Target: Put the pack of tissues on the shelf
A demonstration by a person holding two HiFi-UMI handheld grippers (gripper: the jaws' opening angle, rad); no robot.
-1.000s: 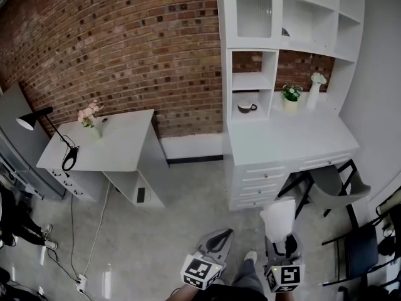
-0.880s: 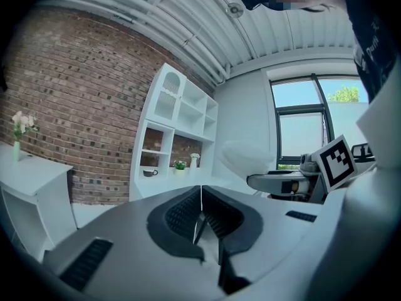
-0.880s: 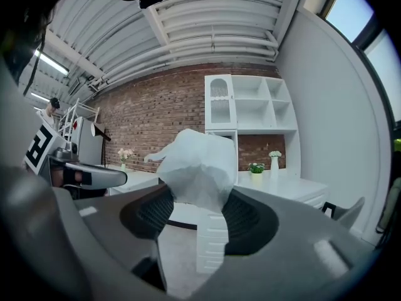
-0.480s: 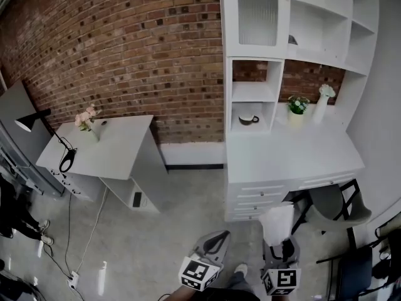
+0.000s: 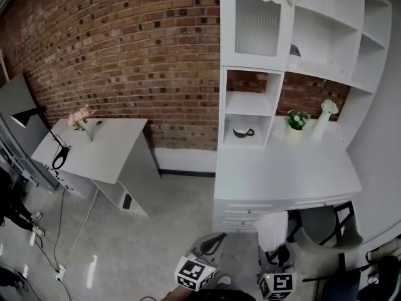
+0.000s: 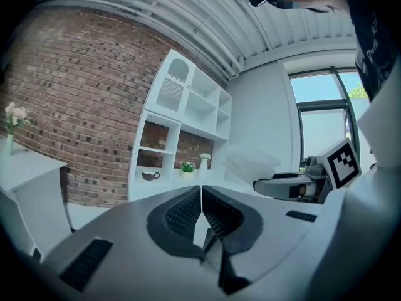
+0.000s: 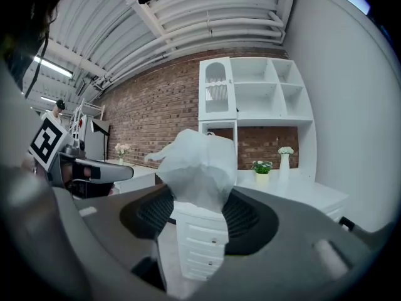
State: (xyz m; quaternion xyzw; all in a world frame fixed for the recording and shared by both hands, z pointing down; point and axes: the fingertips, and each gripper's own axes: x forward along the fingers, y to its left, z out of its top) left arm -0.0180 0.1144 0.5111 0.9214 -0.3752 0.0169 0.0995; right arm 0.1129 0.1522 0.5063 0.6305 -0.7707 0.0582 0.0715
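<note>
The white pack of tissues [image 7: 199,168] stands up between the jaws of my right gripper [image 7: 199,209], which is shut on it; it also shows in the head view as the tissue pack [image 5: 273,229] low at the right, in front of the white desk [image 5: 282,174]. My left gripper [image 5: 212,244] is beside it at the left, shut and empty; its jaws [image 6: 201,211] meet in the left gripper view. The white shelf unit [image 5: 294,55] rises above the desk against the brick wall, with open compartments [image 7: 257,99].
A dark cup [image 5: 242,131] sits in the lower cubby. A small green plant [image 5: 297,119] and a white vase [image 5: 324,116] stand on the desk. A grey chair [image 5: 326,224] is under the desk at right. A second white table [image 5: 94,149] with flowers and a lamp stands at left.
The whole view has shifted: the desk and shelf unit are nearer and more central now. Both grippers keep their places at the bottom; the right one still holds the tissue pack.
</note>
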